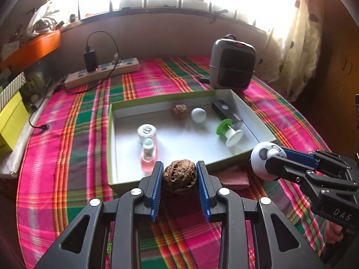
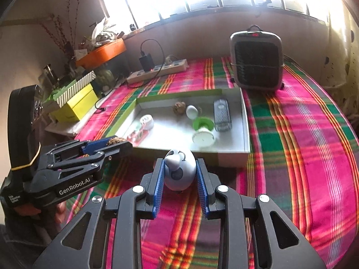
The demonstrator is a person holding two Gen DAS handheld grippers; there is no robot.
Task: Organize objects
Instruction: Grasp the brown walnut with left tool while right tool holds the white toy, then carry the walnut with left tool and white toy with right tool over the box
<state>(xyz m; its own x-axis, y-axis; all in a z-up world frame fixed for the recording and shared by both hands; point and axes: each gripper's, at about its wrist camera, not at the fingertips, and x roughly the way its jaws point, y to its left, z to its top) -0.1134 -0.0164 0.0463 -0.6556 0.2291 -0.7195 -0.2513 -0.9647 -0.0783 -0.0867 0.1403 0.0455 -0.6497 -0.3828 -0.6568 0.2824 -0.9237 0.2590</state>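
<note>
My left gripper (image 1: 180, 174) is shut on a brown wrinkled walnut (image 1: 180, 176), held just in front of the near rim of a shallow green-edged box (image 1: 112, 121). My right gripper (image 2: 179, 172) is shut on a white panda-faced egg toy (image 2: 179, 172), just before the box's near wall (image 2: 231, 157). The toy also shows in the left wrist view (image 1: 263, 159). Inside the box lie a second walnut (image 1: 179, 111), a white ball (image 1: 198, 114), a black grater (image 1: 226, 109), a green-and-white spool (image 1: 228, 132), a white cap (image 1: 147, 132) and a pink bottle (image 1: 148, 154).
A grey heater (image 1: 232, 61) stands behind the box. A power strip (image 1: 101, 71) with a charger and cables lies at the back left. Yellow boxes (image 2: 76, 105) sit at the left edge. A pink cloth (image 1: 235, 178) lies by the box's near side. A plaid cloth (image 2: 303, 145) covers the table.
</note>
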